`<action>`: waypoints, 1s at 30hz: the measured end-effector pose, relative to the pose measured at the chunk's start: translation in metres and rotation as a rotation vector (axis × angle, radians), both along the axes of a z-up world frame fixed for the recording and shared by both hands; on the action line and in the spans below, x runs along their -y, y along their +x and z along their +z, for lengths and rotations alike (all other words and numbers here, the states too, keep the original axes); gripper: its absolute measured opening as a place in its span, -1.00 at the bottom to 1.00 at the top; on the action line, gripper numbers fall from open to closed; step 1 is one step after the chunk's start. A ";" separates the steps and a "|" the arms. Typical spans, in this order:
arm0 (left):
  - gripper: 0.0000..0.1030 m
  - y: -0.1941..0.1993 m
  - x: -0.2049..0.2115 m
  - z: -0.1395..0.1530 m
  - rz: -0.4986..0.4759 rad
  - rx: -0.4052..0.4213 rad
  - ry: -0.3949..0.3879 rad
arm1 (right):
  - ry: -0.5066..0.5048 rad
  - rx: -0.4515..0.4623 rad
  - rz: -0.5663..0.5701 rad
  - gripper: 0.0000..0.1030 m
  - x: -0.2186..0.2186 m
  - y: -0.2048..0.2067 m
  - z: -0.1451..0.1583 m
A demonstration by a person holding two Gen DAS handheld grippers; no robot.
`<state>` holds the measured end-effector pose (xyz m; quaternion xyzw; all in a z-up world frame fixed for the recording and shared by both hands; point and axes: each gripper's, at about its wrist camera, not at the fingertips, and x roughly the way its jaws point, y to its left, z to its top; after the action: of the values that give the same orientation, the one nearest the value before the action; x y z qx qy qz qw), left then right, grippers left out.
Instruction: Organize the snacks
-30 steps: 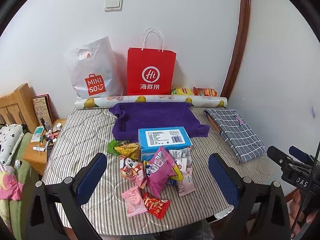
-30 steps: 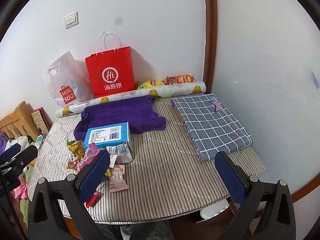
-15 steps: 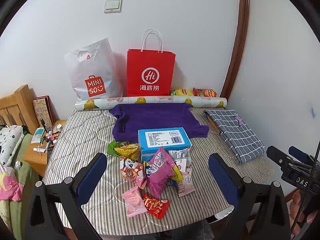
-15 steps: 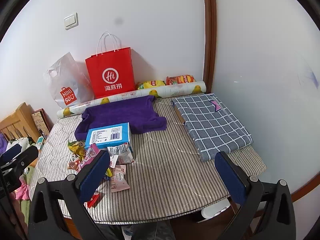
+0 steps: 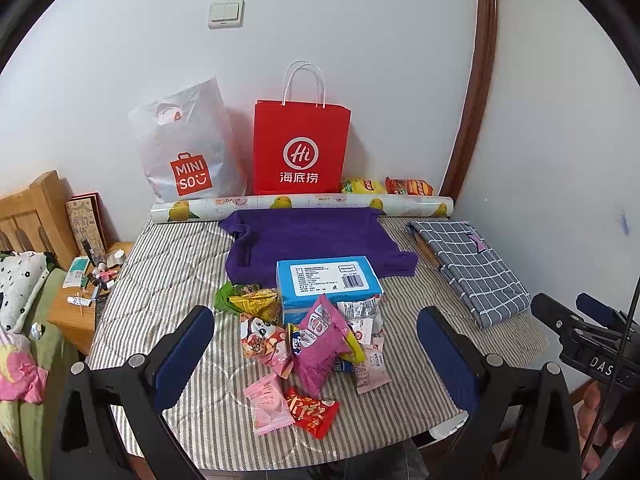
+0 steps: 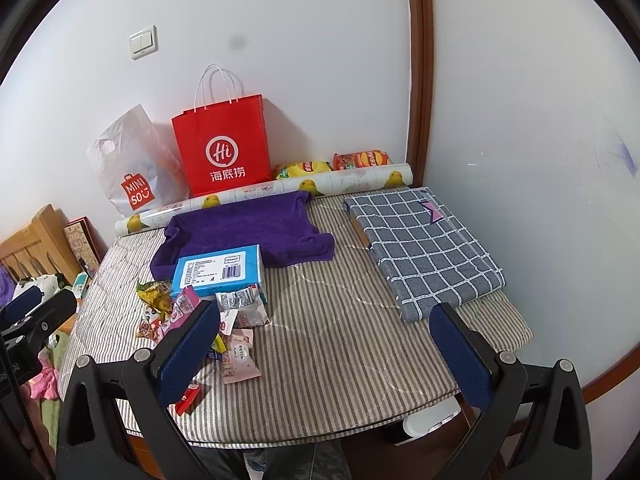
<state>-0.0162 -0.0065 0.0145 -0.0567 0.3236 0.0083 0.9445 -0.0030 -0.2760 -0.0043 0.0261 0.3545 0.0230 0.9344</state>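
The left gripper [image 5: 316,344] is spread wide and holds nothing; it hangs above the near side of the table [image 5: 168,276]. The right gripper [image 6: 328,340] is also spread wide and empty, over the bare striped part of the table.

The snacks [image 5: 316,340] lie in a loose pile on the table, just in front of the blue box [image 5: 326,282], and some touch it. The box is closed and rests partly on the purple cloth [image 5: 308,236]. At the wall stand a red bag [image 5: 302,148] and a white bag [image 5: 188,148]; what is inside them cannot be seen. Two chip packets [image 5: 386,186] lie behind the roll [image 5: 300,204]. A checked cloth [image 6: 424,244] lies folded at the right.
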 end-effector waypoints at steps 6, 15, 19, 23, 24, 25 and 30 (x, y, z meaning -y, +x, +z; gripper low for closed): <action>0.98 0.000 0.000 0.000 -0.001 0.000 0.000 | -0.002 0.002 0.001 1.00 -0.001 -0.002 0.001; 0.98 -0.001 0.001 0.001 -0.003 0.002 0.000 | -0.002 0.003 0.000 1.00 -0.001 -0.003 0.000; 0.98 0.000 0.002 0.003 -0.006 0.003 -0.001 | -0.002 0.003 0.001 1.00 -0.002 -0.004 -0.001; 0.98 -0.001 0.003 0.003 -0.005 0.004 -0.001 | -0.003 0.004 0.004 1.00 -0.004 -0.005 -0.001; 0.98 -0.001 0.003 0.003 -0.005 0.003 -0.001 | -0.003 0.003 0.005 1.00 -0.005 -0.006 -0.002; 0.98 -0.002 0.004 0.002 -0.005 0.003 -0.002 | -0.003 0.003 0.007 1.00 -0.006 -0.006 -0.002; 0.98 -0.002 0.003 -0.005 -0.009 -0.004 -0.003 | 0.001 0.000 0.016 1.00 -0.008 -0.005 -0.005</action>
<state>-0.0183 -0.0091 0.0094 -0.0566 0.3259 0.0037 0.9437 -0.0079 -0.2679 -0.0095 0.0238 0.3545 0.0306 0.9342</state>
